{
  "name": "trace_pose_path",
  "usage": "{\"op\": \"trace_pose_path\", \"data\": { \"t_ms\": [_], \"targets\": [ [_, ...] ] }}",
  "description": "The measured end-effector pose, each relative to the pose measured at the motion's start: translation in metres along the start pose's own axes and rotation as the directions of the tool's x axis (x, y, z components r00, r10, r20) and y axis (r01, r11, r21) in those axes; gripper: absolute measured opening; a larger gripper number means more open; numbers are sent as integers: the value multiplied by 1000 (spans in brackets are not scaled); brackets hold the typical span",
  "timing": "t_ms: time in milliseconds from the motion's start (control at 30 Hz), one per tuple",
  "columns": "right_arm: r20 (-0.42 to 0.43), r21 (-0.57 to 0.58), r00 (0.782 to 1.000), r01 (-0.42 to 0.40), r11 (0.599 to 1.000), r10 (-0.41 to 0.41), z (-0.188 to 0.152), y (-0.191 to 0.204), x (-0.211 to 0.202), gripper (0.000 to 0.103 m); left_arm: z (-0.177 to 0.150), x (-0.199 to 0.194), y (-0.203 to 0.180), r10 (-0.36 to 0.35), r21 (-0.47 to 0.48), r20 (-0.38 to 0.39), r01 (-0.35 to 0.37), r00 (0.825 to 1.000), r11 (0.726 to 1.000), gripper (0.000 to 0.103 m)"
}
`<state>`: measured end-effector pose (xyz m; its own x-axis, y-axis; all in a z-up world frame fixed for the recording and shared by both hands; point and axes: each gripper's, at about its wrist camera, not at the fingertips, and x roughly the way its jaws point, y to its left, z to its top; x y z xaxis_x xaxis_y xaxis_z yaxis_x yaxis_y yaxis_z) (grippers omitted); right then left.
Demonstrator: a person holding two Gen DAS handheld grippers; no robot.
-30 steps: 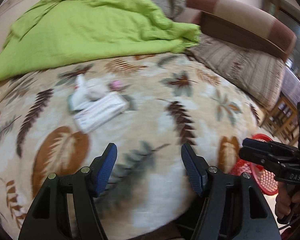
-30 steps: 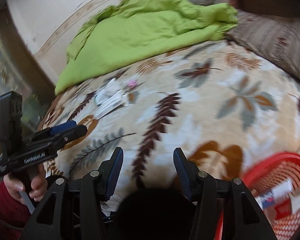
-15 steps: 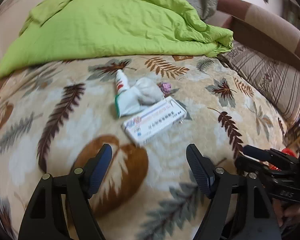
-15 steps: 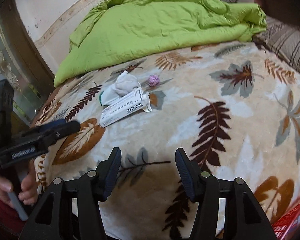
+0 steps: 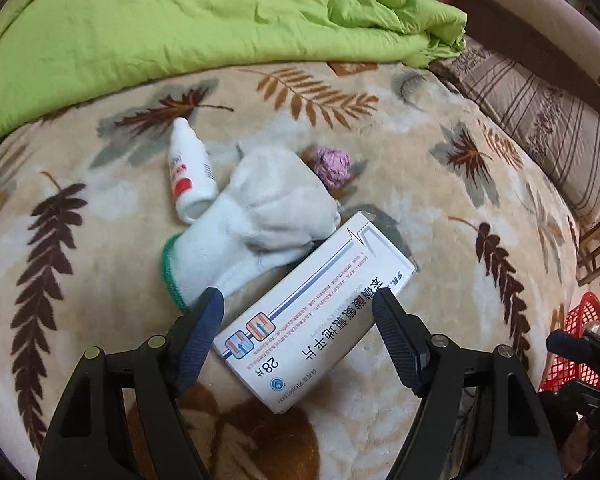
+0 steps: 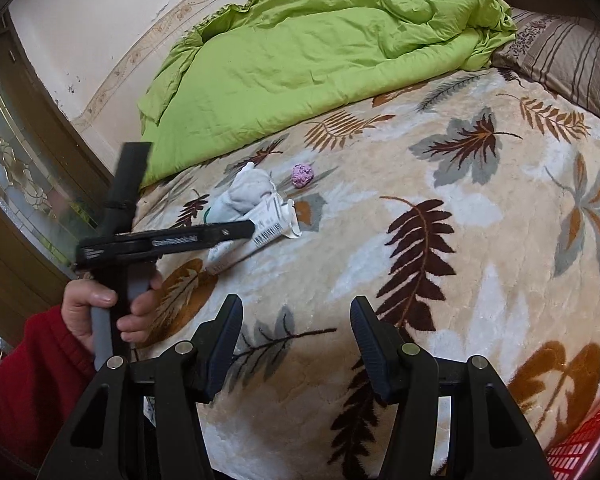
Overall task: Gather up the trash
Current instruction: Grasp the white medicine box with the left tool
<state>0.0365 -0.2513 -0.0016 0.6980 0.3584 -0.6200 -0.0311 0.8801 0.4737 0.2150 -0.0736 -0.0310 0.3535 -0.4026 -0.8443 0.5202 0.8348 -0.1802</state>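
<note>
Four scraps lie on the bed: box (image 5: 320,312), glove (image 5: 252,228), bottle (image 5: 190,172), wad (image 5: 332,164). Left tool (image 5: 298,338) spread astride the box; right tool (image 6: 296,344) spread; basket (image 5: 580,340) well apart.

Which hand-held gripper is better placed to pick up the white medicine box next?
Left. The left hand-held gripper is open with the medicine box between its fingers; the right hand-held gripper is open over bare blanket.

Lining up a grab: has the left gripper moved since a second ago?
Yes. The left gripper has advanced toward the green quilt; its open fingers now flank the box.
</note>
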Motion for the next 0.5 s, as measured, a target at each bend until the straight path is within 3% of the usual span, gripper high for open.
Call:
{"op": "trace_pose_path", "data": {
  "t_ms": [200, 300, 500],
  "targets": [
    [6, 17, 1000, -12, 1000, 12, 0, -3, -1, 60, -20, -9, -26, -116, 69, -41, 119, 992, 991, 76],
    [7, 21, 1000, -16, 1000, 15, 0, -3, -1, 60, -25, -8, -38, -73, 100, -45, 78, 996, 992, 76],
    [16, 21, 1000, -9, 1000, 9, 1, -5, -2, 60, -15, 11, -35, 29, 15, -33, -29, 999, 999, 73]
  ]
}}
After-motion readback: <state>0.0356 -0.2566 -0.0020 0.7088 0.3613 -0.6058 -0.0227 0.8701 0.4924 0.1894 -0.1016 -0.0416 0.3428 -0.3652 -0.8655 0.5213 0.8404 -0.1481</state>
